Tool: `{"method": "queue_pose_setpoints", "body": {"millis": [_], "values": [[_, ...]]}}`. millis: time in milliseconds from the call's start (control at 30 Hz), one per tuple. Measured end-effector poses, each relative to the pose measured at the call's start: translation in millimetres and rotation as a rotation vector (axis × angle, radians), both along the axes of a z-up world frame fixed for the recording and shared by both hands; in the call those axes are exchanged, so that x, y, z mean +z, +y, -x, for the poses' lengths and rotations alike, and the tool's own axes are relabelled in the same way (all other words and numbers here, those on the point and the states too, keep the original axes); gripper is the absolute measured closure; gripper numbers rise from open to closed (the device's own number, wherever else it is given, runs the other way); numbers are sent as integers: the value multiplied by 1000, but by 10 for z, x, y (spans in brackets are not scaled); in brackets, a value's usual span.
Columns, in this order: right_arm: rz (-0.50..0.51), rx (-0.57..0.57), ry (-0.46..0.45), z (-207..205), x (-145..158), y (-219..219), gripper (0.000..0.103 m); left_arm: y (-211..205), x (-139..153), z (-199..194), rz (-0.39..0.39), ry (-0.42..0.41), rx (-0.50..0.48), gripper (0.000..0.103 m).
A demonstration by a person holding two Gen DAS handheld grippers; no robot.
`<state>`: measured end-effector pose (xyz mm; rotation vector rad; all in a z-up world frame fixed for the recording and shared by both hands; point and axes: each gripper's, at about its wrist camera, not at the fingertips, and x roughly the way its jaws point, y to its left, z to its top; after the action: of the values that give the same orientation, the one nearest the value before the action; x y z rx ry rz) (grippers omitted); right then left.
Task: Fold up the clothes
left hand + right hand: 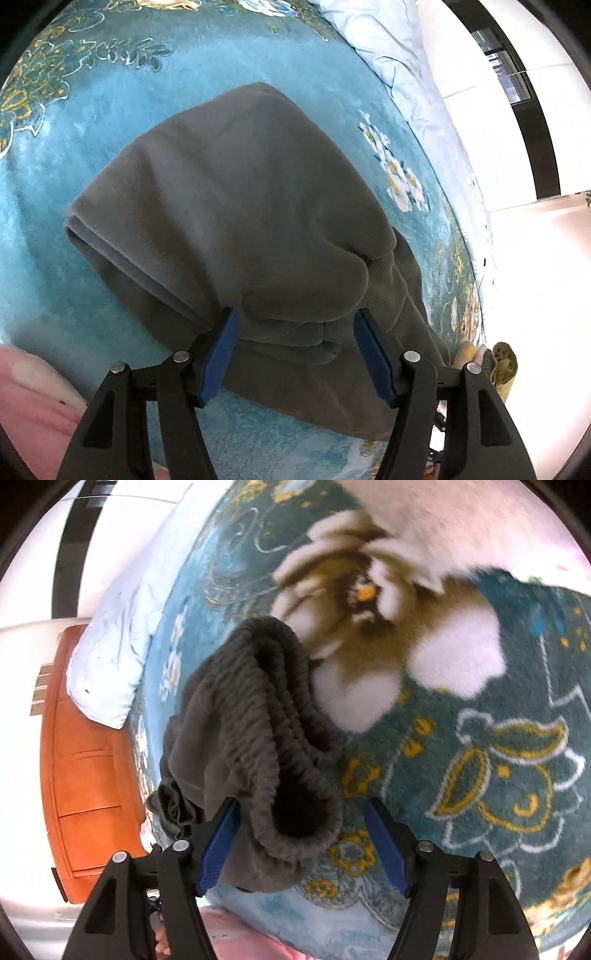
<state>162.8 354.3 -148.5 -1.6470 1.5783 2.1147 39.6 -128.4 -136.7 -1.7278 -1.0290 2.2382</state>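
Note:
Grey trousers (240, 206) lie folded on a teal flowered blanket (110, 147). In the left wrist view a ribbed cuff (384, 280) rests on the fold near the right finger. My left gripper (295, 321) hovers over the near edge of the fold, open, its blue pads wide apart with bunched cloth between them. In the right wrist view the gathered elastic waistband (295, 830) of the trousers (251, 720) lies between the pads of my right gripper (301, 808), which is open. Its left pad is against the cloth and its right pad stands apart from it.
A pale blue quilt (399, 55) lies along the blanket's far side, also the quilt (110, 646) in the right wrist view. An orange wooden cabinet (85, 757) stands beside the bed. Pink cloth (33, 398) lies at the near edge. The blanket (480, 775) spreads widely to the right.

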Motion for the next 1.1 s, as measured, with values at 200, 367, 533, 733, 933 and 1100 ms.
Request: {"method": "queue_pose_setpoints", "body": {"millis": [200,367,533,733,933,1100], "values": [[21,-19,26,51,23,-47,52,-20,25,-76,-5,0,36,37],[-81,48,84,184,475,-137,64,-20,12,-93,-16,1,61,37],[-267,259,238,540,1295,-627,70,-70,75,-149,-32,32,66,37],[-522,658,417,1089,2011,-1860,75,-238,103,-200,-82,62,108,37],[-533,800,327,1422,1608,-2638,78,-492,88,-280,-142,89,171,37],[-582,973,391,1371,1555,-3258,78,-715,31,-324,-211,113,239,37]]}}
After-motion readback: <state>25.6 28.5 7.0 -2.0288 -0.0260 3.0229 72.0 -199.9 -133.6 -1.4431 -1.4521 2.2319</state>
